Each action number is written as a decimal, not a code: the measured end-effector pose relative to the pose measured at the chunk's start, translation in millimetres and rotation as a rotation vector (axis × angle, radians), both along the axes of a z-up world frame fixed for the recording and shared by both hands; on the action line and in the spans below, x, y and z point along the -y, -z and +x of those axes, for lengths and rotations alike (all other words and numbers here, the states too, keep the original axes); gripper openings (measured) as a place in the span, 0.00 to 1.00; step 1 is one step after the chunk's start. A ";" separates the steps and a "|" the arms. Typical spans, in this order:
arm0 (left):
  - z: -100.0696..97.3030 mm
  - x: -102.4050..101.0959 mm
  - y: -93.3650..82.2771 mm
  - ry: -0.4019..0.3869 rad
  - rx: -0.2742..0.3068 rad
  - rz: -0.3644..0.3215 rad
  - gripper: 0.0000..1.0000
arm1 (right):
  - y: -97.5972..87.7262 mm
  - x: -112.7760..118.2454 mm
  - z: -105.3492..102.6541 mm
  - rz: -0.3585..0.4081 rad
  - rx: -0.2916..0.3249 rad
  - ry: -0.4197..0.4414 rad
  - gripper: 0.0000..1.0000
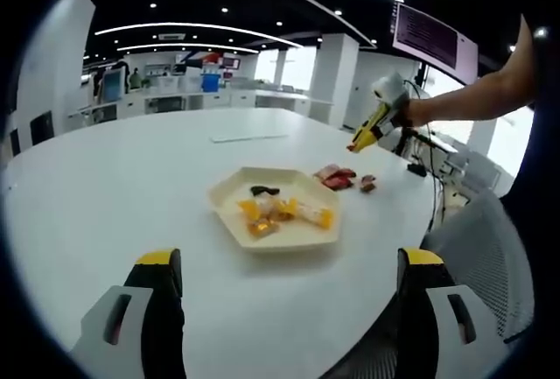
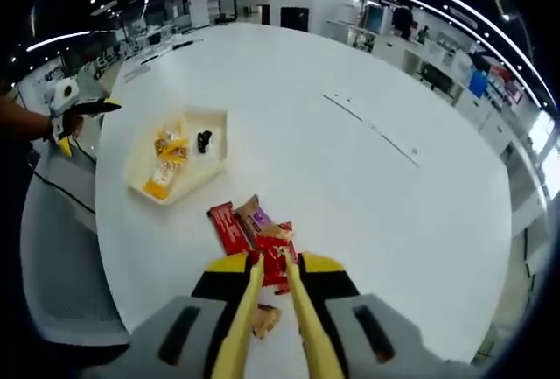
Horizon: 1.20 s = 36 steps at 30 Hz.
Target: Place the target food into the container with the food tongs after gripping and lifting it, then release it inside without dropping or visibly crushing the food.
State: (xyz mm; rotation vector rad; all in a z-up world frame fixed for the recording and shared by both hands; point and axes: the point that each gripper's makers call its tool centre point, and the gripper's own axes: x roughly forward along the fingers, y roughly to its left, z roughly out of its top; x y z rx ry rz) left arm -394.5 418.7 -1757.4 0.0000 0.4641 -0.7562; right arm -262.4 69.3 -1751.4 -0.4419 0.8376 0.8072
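In the right gripper view, the right gripper point(image 2: 272, 267) clamps a pair of yellow food tongs point(image 2: 262, 326) between its jaws, the tong arms running forward side by side with their tips point(image 2: 270, 261) drawn close over a red snack packet point(image 2: 274, 265); whether the tips pinch the packet or only lie above it cannot be told. That packet belongs to a small heap of wrapped snacks point(image 2: 250, 226) near the rim of a round white table point(image 2: 367, 186), with a brown and purple wrapper point(image 2: 255, 216) and another red packet point(image 2: 229, 227) touching it. Well apart on the tabletop sits a cream hexagonal tray point(image 2: 138, 169), already holding orange-wrapped pieces point(image 2: 169, 156) and a small dark item point(image 2: 204, 141). In the left gripper view, the left gripper point(image 1: 291, 274) hangs above the table edge with its jaws spread wide and nothing between them, facing the same tray point(image 1: 229, 193); beyond it lies the heap point(image 1: 343, 178), with the person's arm point(image 1: 477, 94) reaching in, carrying the right gripper point(image 1: 379, 121). A grey mesh chair point(image 1: 486, 256) stands beside the table.
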 end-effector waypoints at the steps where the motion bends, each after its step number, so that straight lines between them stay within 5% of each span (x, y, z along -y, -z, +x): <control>1: 0.1 0.2 -0.2 0.000 0.001 -0.002 0.99 | -2.1 -0.4 0.6 0.003 0.001 0.002 0.19; 23: 1.0 -0.9 -6.7 -0.009 0.036 -0.001 0.99 | -32.5 -23.9 11.1 0.011 0.051 -0.019 0.20; 36: 0.6 0.1 -7.9 -0.004 0.046 0.003 0.99 | -46.4 -64.6 15.1 0.040 0.075 -0.055 0.20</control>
